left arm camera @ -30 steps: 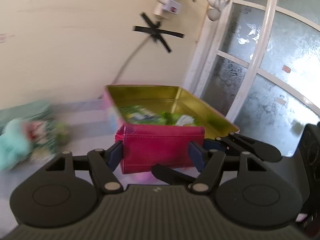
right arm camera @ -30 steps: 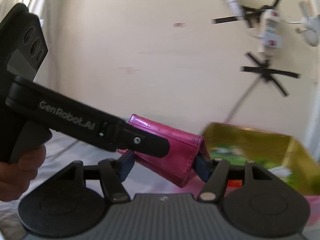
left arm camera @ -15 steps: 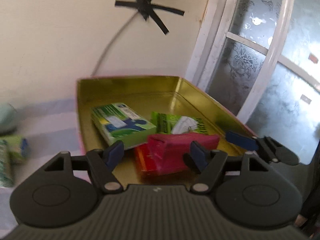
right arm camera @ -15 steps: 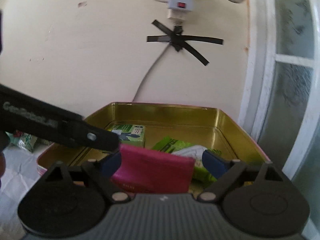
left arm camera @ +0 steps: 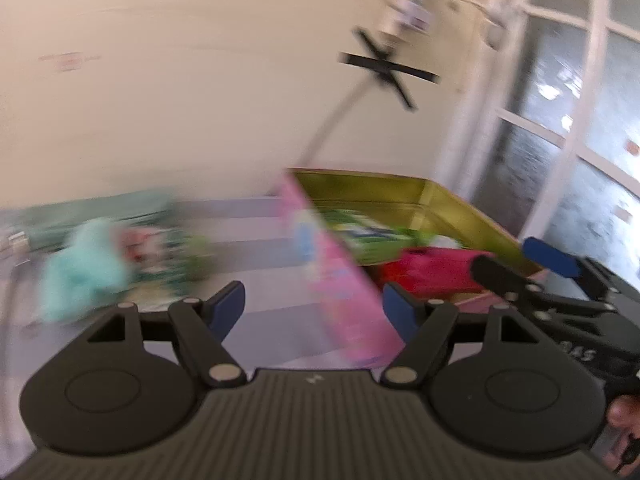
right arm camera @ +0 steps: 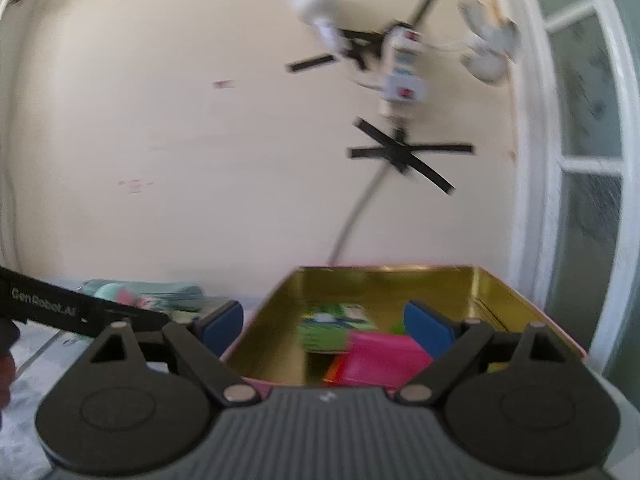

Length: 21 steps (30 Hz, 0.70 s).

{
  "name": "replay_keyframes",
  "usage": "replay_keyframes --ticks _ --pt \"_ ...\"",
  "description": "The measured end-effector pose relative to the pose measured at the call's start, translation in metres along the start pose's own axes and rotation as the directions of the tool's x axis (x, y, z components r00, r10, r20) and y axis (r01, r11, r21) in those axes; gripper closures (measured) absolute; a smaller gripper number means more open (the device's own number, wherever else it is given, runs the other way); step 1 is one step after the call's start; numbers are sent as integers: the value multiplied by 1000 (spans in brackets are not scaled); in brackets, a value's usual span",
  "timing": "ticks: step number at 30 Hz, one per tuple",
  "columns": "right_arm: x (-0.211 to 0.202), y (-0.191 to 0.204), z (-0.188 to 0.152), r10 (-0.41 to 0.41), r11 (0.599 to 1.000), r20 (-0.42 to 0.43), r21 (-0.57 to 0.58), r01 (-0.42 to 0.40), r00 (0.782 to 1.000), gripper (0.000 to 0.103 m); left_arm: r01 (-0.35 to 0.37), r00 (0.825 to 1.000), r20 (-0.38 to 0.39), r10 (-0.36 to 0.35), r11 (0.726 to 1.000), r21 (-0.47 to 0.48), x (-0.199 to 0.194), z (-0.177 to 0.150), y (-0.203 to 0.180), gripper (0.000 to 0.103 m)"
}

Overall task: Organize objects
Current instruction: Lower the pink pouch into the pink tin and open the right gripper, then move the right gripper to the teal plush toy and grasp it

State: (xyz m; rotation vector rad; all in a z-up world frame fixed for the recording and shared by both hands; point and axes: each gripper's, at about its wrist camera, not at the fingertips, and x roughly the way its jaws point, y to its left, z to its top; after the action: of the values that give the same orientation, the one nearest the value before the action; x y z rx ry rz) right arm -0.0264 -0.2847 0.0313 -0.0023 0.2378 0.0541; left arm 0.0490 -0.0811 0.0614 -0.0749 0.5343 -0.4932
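Pink wallet lying flat inside gold tin, dropped among green packets for tidying. Left tongs part open, just been widening, empty. Right tongs wide open, empty. More clutter left on counter.

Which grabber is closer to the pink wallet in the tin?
Right. The right gripper hovers over the tin, just above the pink wallet. The left gripper sits off beside the tin.

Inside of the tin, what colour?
Gold inside the tin; clearest in the right wrist view.
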Motion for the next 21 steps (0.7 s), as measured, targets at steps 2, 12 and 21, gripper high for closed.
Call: replay_keyframes --ticks 2,12,21 --pt "4 18 2 59 998 -19 -17 -60 998 13 -60 998 6 60 998 -22 -14 -6 25 26" --pt "67 117 2 316 948 -231 46 -315 920 30 -382 922 9 386 915 -127 -44 -49 141 26" --pt "149 163 18 368 927 -294 187 -325 882 23 -369 925 -5 379 898 -238 -43 -58 174 26"
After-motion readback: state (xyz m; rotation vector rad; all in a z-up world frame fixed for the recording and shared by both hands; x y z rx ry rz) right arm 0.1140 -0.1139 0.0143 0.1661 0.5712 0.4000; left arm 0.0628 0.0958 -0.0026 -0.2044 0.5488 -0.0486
